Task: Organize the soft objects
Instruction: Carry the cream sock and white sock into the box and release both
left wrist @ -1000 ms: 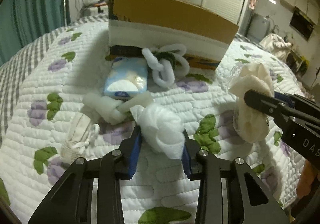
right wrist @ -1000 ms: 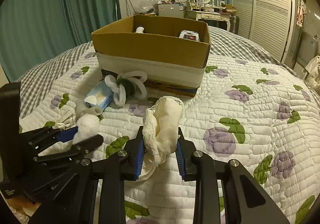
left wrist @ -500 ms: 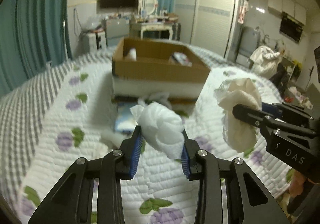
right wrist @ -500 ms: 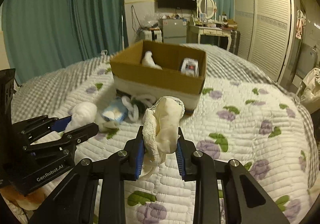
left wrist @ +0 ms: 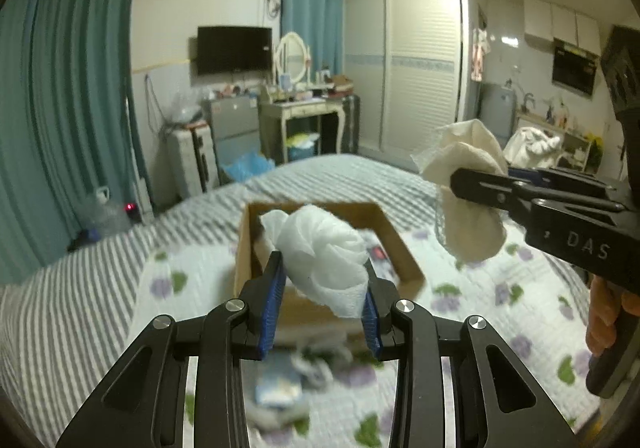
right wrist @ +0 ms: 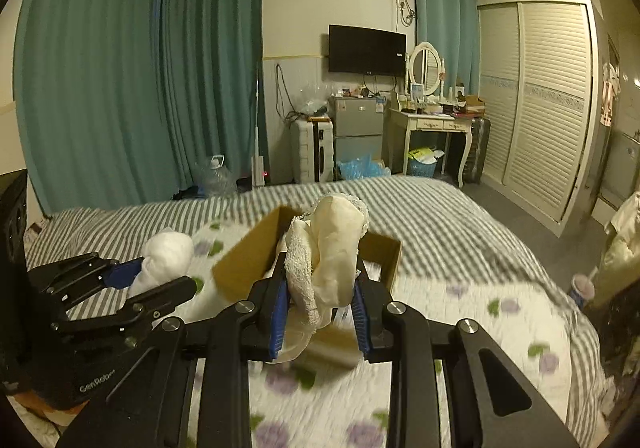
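My left gripper is shut on a white knotted cloth, held in the air in front of and above the open cardboard box on the bed. My right gripper is shut on a cream lace-edged cloth, also raised before the box. Each gripper shows in the other's view: the right one with its cream cloth at the right, the left one with its white cloth at the left. The box's inside is mostly hidden by the cloths.
Blurred soft items, among them a blue-white pack, lie on the flowered quilt in front of the box. Beyond the bed stand a dressing table, a small fridge and a wardrobe. Teal curtains hang at the left.
Both grippers have risen with their cloths and tilted up, so the box now sits lower and smaller in view and the room behind shows. Both grips are unchanged.
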Demonstrator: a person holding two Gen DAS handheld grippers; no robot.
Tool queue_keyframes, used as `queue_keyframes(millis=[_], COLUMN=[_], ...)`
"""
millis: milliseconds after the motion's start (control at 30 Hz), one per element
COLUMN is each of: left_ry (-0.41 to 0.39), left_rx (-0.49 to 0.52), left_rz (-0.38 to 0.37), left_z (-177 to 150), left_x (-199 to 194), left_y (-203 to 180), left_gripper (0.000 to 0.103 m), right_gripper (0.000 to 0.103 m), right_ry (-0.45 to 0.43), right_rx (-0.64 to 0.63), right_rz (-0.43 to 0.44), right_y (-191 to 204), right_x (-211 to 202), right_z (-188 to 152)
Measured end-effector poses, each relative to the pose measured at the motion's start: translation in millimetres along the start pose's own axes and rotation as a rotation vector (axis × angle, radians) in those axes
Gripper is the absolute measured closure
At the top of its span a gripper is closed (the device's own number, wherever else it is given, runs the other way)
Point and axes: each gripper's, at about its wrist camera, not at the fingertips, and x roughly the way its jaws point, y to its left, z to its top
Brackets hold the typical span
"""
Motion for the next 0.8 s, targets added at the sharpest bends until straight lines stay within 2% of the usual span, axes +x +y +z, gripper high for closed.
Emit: queue_keyframes(millis=[200,433,533,700,733,767,800], left_ry=[0.020,0.088,0.106,0.090,0.091,0.100,0.101], left_rx=[0.012,0.020,0.038,0.063,0.066,0.068,0.066], left_rz=[0.015,0.027,0.034,0.048,0.060,0.073,0.082], left_z=[17.0,-0.3,-8.6,-15.4,-15.8,-16.0,-16.1], left_x=[68.0,135.5,150.2,154.8,154.2,153.5,152.2], left_y=[9.0,18.4,19.6,15.2,13.7,12.5,12.4], left_gripper=[0.069,0.069,0.069,0.065,0.060,0.053,0.034], right_gripper=[0.076,0.076,0.076,0.075,0.068,0.052,0.044], right_ry=[0.036,0.115,0.137,0.131,0.131,0.134,0.132], right_rx=[-0.015,0.011,0.022,0.036,0.038,0.041,0.041], right_rz=[-0.006,0.010,0.019,0.022,0.024,0.017,0.008], right_y=[-14.9,-26.4,-33.8,-35.8,-35.3,-35.0,-35.9], right_x=[70.5,155.7,179.5,190.4,190.1,189.8,188.7], right_z=[24.9,10.7,3.1,-2.2,-3.3,-3.0,-3.2])
